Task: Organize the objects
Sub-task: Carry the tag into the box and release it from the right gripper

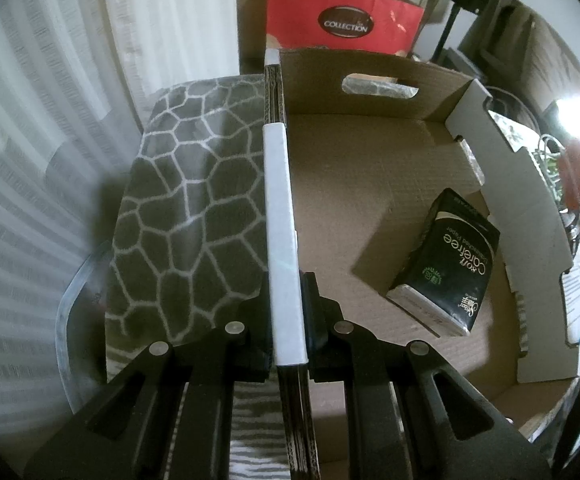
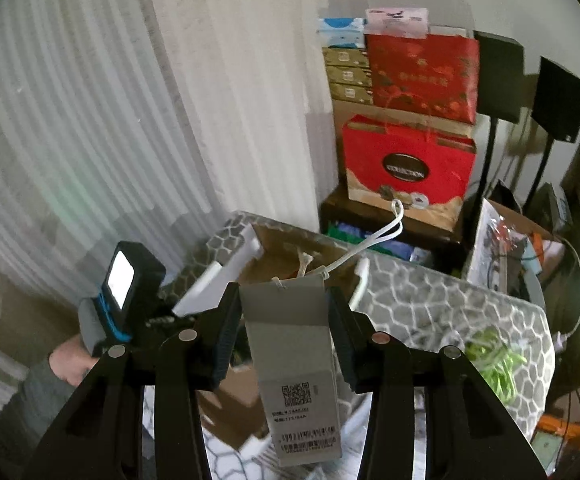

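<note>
Left wrist view: the side wall of a brown cardboard box [image 1: 390, 184] is pinched between the 2 black fingers of the left gripper [image 1: 287, 308]. The claw is clenched on that wall, where a smooth white strip [image 1: 279, 216] covers the top edge. The cardboard looks ribbed and rough. 1 dark, shiny pack of tissue paper [image 1: 450, 264] lies on the box floor, near the far right wall. 1 handle hole is cut in the far wall. Under the box, a soft grey cloth [image 1: 193, 216] with white web lines is seen. 1 red bag [image 1: 342, 16] stands behind the box.

Only in the right wrist view, a flat grey paper tag [image 2: 294, 364] is seen between the 2 fingers of the right gripper [image 2: 283, 340]. The claw is closed on the tag by its side edges. 1 square code and 1 bar code are printed on the tag, and a thin white string [image 2: 374, 236] loops from its top. The box [image 2: 285, 252] is seen from farther off here, on the same cloth [image 2: 450, 300]. 1 bunch of green strips [image 2: 494, 356] lies on the cloth. 2 red bags are stacked by the wall. A sleeve and a hand [image 2: 71, 364] show at the lower left.
</note>
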`<action>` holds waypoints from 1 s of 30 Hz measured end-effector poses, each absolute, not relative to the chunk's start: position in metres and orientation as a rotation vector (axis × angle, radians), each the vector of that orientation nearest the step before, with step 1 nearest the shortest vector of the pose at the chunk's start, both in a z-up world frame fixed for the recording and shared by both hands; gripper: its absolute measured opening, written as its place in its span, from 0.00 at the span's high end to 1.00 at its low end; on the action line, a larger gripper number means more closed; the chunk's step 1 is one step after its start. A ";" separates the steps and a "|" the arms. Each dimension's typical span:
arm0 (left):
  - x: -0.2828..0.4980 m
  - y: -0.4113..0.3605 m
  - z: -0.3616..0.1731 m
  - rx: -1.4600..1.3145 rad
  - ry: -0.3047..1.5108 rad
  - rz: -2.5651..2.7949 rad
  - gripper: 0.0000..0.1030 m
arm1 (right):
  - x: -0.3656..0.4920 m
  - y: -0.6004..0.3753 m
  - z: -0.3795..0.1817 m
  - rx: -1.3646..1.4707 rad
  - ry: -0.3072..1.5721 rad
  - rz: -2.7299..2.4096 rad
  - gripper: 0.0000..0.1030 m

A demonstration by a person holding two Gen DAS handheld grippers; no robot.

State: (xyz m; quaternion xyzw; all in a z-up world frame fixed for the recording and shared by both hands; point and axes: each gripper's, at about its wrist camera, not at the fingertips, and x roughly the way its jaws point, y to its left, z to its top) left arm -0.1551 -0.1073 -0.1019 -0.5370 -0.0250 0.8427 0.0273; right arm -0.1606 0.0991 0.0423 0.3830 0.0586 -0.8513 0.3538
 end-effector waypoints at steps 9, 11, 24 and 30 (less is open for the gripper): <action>-0.155 -0.107 -0.102 -1.660 -0.069 2.602 0.89 | -0.185 0.051 0.018 1.059 0.130 -2.165 0.57; -0.155 -0.107 -0.102 -1.660 -0.069 2.604 0.89 | -0.192 0.042 0.009 1.079 0.127 -2.160 0.57; -0.155 -0.106 -0.102 -1.657 -0.075 2.605 0.89 | -0.214 -0.008 -0.046 1.163 0.244 -2.156 0.51; -0.156 -0.106 -0.101 -1.658 -0.071 2.604 0.89 | -0.211 -0.006 -0.044 1.155 0.202 -2.149 0.33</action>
